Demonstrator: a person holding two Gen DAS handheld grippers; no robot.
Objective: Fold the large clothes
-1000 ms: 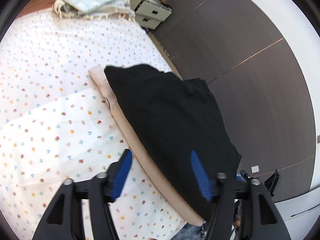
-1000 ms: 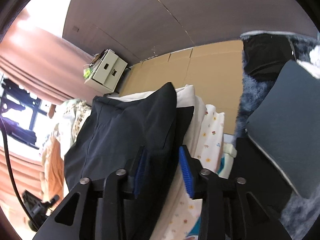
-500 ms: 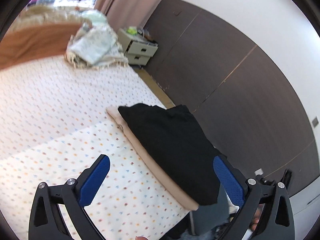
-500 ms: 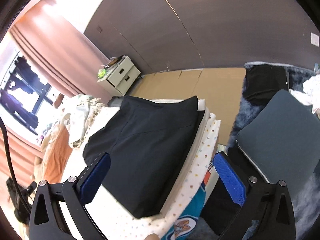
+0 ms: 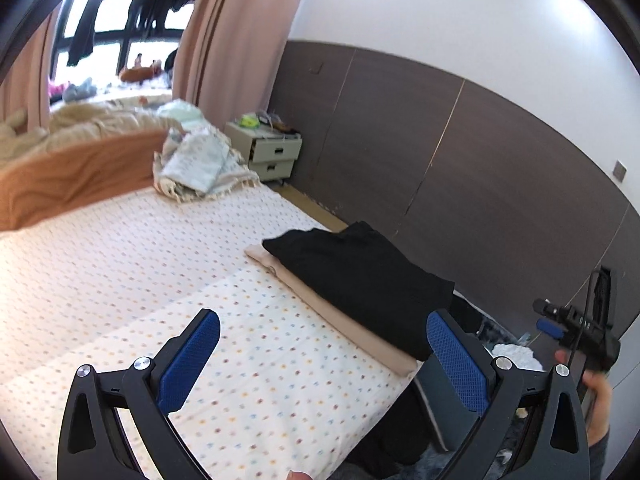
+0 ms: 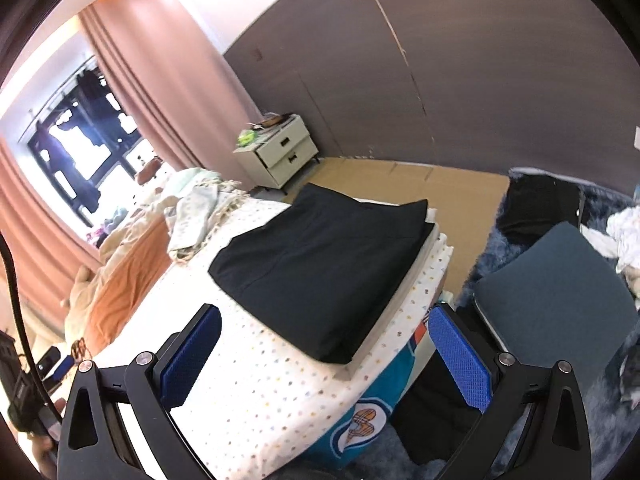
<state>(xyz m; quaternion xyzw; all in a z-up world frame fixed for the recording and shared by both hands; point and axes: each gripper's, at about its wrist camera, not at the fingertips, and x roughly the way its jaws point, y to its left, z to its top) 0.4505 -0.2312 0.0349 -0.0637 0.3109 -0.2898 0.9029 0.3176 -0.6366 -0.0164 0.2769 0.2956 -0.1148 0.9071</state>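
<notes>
A folded black garment [image 5: 360, 276] lies on a folded beige garment [image 5: 344, 320] at the corner of the bed with the dotted sheet [image 5: 160, 264]. The black garment also shows in the right wrist view [image 6: 320, 268]. My left gripper [image 5: 320, 364] is open and empty, held above the bed short of the stack. My right gripper [image 6: 324, 360] is open and empty, also back from the stack. The right gripper shows at the right edge of the left wrist view [image 5: 576, 336].
A crumpled pale cloth [image 5: 196, 164] and an orange-brown duvet [image 5: 68, 176] lie at the bed's far end. A white bedside drawer unit [image 6: 280, 152] stands by the dark wall. A grey cushion [image 6: 560, 292] and loose clothes [image 6: 624, 236] lie on the floor at right.
Both grippers opened and let go of the black garment, then pulled back and up from the stack. The black garment now lies flat on the beige one.
</notes>
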